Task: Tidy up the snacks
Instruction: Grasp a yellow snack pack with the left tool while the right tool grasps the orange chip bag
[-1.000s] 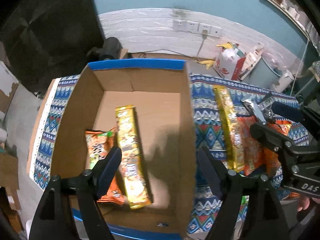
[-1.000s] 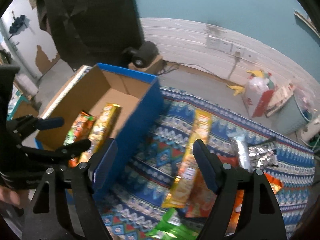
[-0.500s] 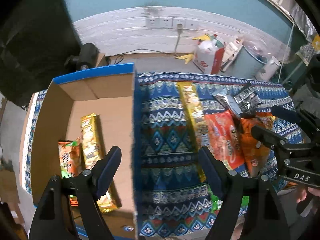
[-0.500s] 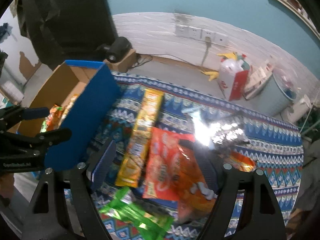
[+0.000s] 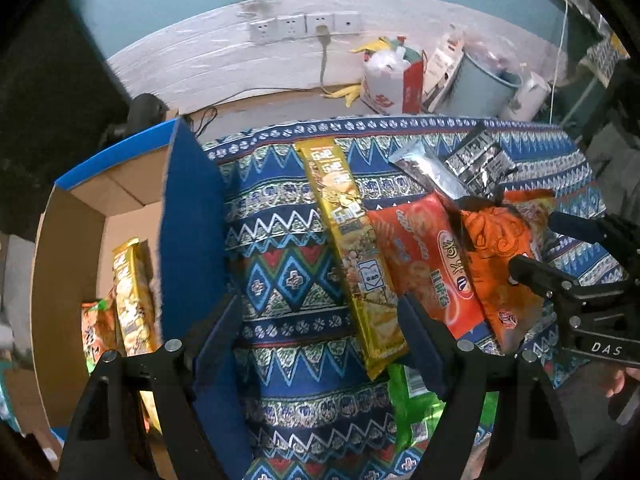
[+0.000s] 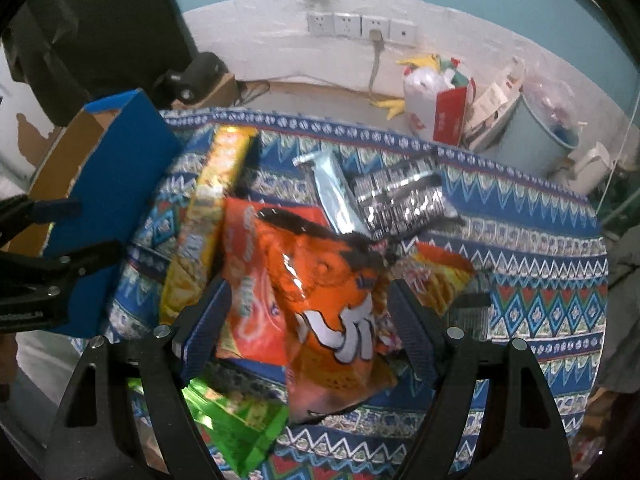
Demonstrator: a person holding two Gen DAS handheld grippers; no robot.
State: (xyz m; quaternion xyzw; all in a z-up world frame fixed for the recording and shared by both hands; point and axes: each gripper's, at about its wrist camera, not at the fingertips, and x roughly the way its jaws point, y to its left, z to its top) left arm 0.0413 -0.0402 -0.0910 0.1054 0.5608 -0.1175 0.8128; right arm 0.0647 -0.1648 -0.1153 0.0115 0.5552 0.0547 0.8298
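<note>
**Snacks heaped on the patterned cloth, both claws empty**

Snack packets crowd the space under my two claws. My left gripper (image 5: 320,328) hangs with jaws apart over bare cloth, nothing between them; its right finger overlaps the lower end of the long yellow packet (image 5: 352,248). My right gripper (image 6: 308,320) is spread wide too, above the orange chip bag (image 6: 328,300), pads clear of it.

That bag lies on top of a red-orange packet (image 6: 244,264). A green packet (image 6: 236,420) pokes out at the near edge, and a silver pouch (image 6: 332,192) and a silver foil pack (image 6: 400,196) lie behind the pile.

Left of the heap stands the blue-sided cardboard box (image 5: 188,232), its wall between my left claw and its inside. In it lie a second yellow packet (image 5: 132,296) and a small orange one (image 5: 94,332).

Everything rests on a blue zigzag tablecloth (image 5: 288,280). Beyond it are a white wall with a row of sockets (image 5: 304,26), teal paint above, a red-and-white bag (image 5: 392,80) and a pale bin (image 5: 480,84) on the floor.
</note>
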